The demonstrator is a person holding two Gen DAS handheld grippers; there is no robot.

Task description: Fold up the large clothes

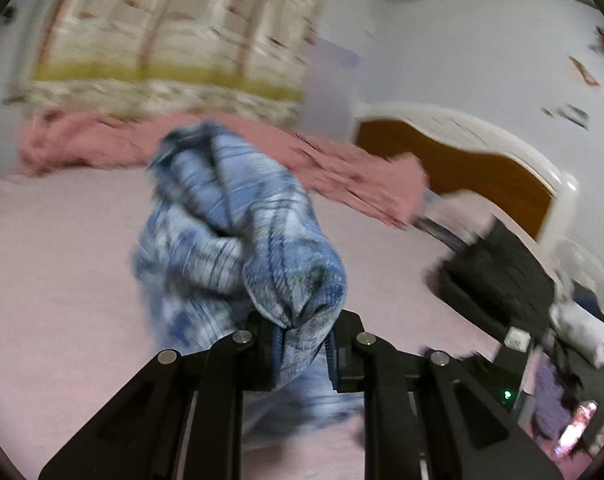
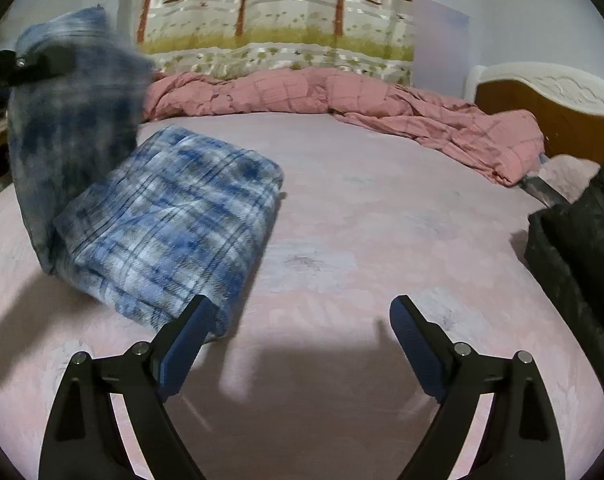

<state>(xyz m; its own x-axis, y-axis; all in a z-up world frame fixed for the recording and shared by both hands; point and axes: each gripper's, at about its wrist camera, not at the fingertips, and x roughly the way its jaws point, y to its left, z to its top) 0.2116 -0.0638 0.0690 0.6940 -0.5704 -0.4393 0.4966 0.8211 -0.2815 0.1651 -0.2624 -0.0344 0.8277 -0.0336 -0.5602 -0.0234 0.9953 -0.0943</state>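
Here, left gripper point(image 1: 302, 340) fingers clamp blue plaid cloth point(image 1: 238, 216), right gripper point(image 2: 298, 344) fingers spread, pink duvet point(image 2: 342, 100) behind, black bag point(image 2: 582, 248) rt.

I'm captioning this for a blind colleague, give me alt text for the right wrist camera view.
The open, empty right gripper hovers over a pink bed, beside a partly folded blue plaid garment. At far left, the left gripper lifts one end of that garment. A rumpled pink blanket lies along the far edge.
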